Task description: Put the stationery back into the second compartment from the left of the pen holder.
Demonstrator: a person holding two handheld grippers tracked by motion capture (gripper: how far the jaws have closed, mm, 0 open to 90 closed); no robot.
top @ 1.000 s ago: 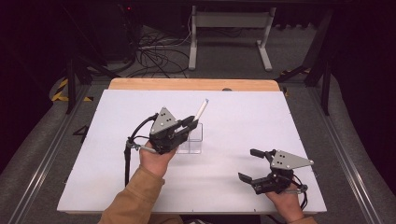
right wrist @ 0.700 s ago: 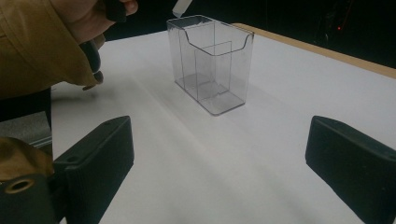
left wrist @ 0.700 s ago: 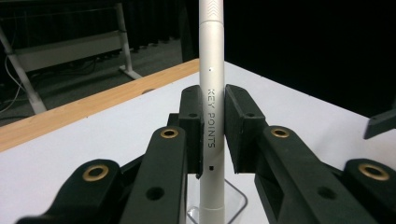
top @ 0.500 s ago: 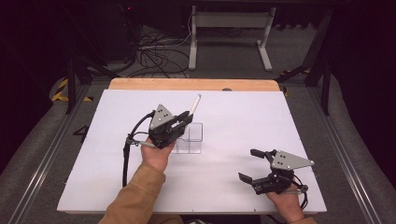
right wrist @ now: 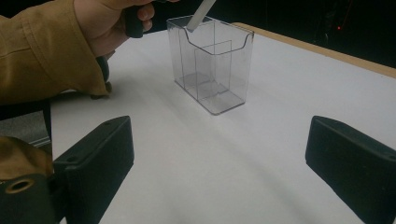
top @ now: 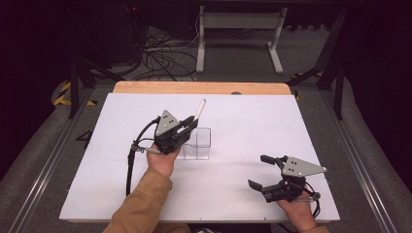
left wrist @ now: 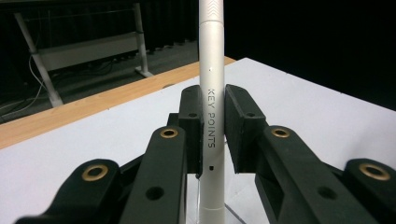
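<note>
left gripper [top: 187, 127]: clamped on silver pen [left wrist: 211, 107], pen tip just inside rim of clear acrylic holder [right wrist: 212, 65] directly below | right gripper [top: 258, 171]: jaws wide apart, nothing between, well apart from holder

the high view looks forward and down on the white table [top: 233, 189] from above the person's side. the left gripper view sits close behind its jaws, facing the far edge. the right gripper view looks low across the table; it shares the clear box [right wrist: 212, 70] with the high view [top: 198, 143].
</note>
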